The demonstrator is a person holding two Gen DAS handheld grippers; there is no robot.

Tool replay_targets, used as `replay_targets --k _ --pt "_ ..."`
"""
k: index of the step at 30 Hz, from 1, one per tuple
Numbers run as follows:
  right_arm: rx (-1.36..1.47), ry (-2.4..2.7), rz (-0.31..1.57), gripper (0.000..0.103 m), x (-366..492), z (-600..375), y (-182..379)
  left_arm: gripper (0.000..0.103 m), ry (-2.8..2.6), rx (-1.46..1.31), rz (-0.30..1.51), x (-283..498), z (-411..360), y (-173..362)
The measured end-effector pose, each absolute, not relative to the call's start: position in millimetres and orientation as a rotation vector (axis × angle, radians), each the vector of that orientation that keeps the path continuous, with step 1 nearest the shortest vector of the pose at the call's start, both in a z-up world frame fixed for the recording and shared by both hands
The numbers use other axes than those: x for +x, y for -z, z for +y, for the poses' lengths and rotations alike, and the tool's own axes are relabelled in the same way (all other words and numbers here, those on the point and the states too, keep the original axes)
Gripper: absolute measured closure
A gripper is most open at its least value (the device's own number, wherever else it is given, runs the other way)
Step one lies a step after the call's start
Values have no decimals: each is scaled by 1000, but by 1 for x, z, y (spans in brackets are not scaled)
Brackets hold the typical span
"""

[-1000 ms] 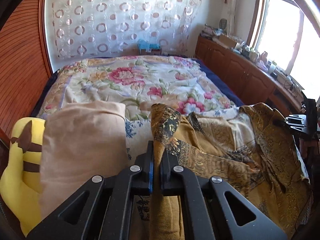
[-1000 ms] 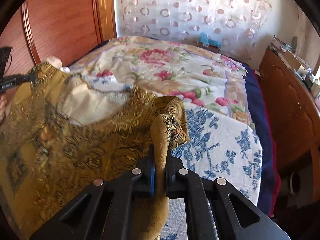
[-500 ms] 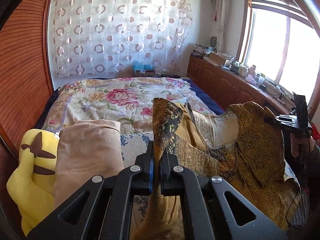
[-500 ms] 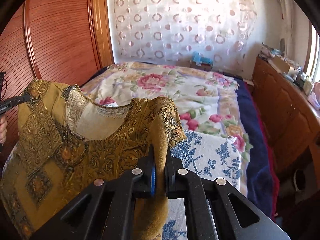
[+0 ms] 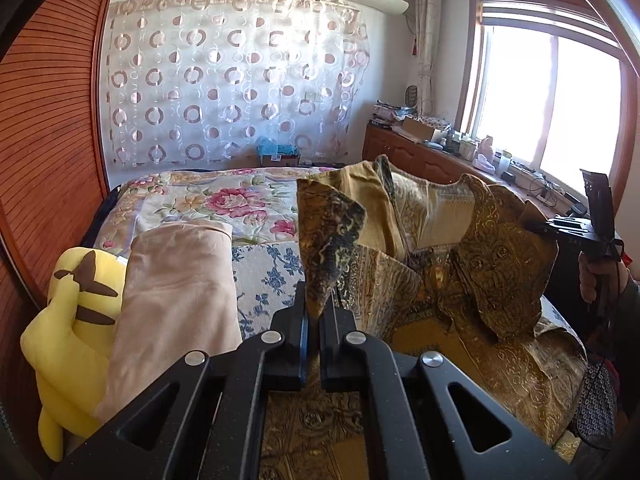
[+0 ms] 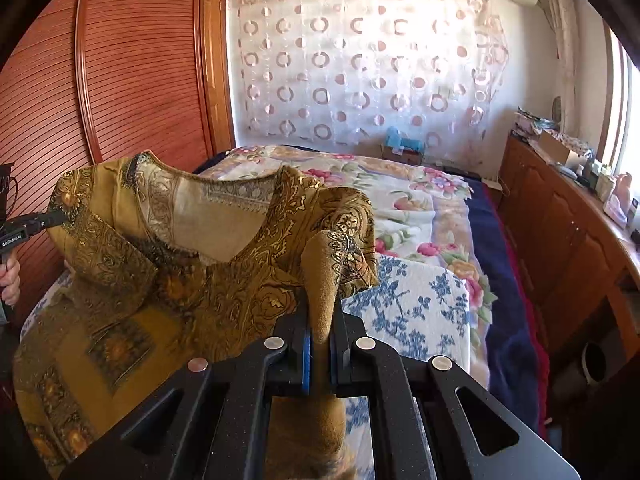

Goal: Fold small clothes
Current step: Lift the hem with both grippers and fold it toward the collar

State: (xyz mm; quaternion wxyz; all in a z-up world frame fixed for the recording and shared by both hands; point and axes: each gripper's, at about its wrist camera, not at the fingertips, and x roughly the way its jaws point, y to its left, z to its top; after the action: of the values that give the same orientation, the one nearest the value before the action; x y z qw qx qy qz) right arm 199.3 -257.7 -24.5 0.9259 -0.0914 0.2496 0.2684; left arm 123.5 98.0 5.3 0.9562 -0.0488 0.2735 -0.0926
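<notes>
Two grippers, left (image 5: pixel 314 314) and right (image 6: pixel 322 322), each clamp tight on a shoulder of the top (image 6: pixel 192 280), soft, light cloth that sags between them.

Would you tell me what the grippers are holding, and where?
Both hold the gold top: left hand-held gripper and right hand-held gripper each pinch a shoulder.
</notes>
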Motion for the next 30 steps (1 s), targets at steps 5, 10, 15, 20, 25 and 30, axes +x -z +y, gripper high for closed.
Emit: replay_targets --k 5,10,15,20,25,30 --pt "-195 -545 517 97 180 -266 33 98 173 -110 526 104 98 -1" --pt "-163 -543 525 97 154 -282 38 98 176 -138 514 74 100 3" --pt "-106 -550 556 97 129 -301 48 98 163 -219 530 35 101 21" --pt "-139 -546 573 97 106 -296 61 98 154 -294 558 8 104 44" --pt "-143 -554 605 97 95 -294 67 98 84 -258 592 -6 107 49" --pt "-175 -571 606 97 98 -292 44 98 78 -274 567 -17 110 39"
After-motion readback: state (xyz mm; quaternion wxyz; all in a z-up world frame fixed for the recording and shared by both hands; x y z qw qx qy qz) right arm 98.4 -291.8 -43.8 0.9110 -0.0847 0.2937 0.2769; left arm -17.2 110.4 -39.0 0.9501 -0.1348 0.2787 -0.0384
